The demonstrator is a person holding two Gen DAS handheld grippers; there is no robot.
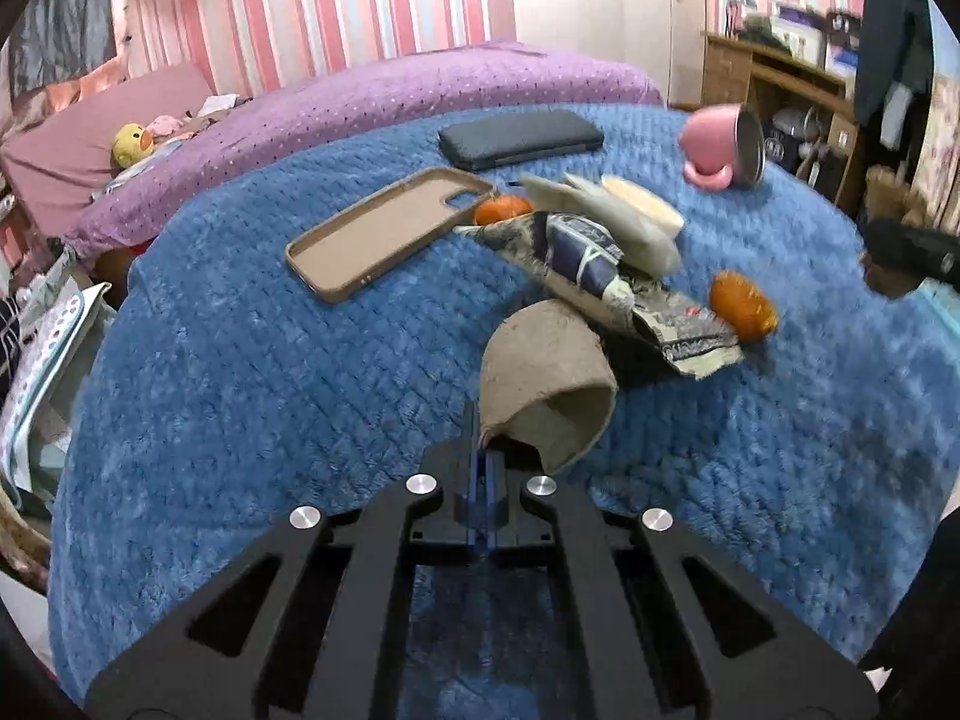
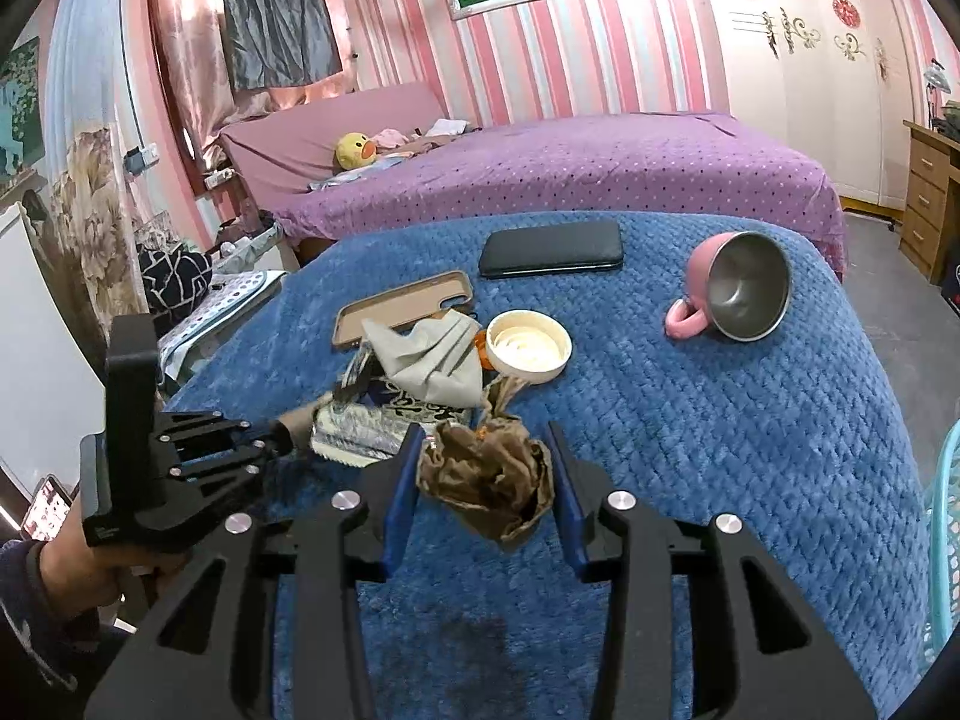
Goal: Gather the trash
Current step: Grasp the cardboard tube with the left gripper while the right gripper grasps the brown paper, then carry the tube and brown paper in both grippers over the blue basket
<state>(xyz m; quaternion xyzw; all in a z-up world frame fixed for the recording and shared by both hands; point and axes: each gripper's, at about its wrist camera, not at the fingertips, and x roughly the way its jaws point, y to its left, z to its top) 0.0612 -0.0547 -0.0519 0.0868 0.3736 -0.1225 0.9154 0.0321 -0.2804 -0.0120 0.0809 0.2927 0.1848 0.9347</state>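
Left claw (image 1: 480, 420) pinches the paper cup's (image 1: 546, 384) rim, mouth facing lower right.

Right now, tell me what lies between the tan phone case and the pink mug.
In the right wrist view, a white lid and crumpled grey paper lie between the phone case and the pink mug; otherwise bare blue blanket.

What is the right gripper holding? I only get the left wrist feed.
Observer: The right gripper has its fingers closed on a crumpled brown paper wad.
Operator: OK. My left gripper is pinching the grey pulp cup. Anything inside the pink mug?
Observer: No. It lies on its side with the mouth towards the right wrist camera, and the steel inside looks empty.
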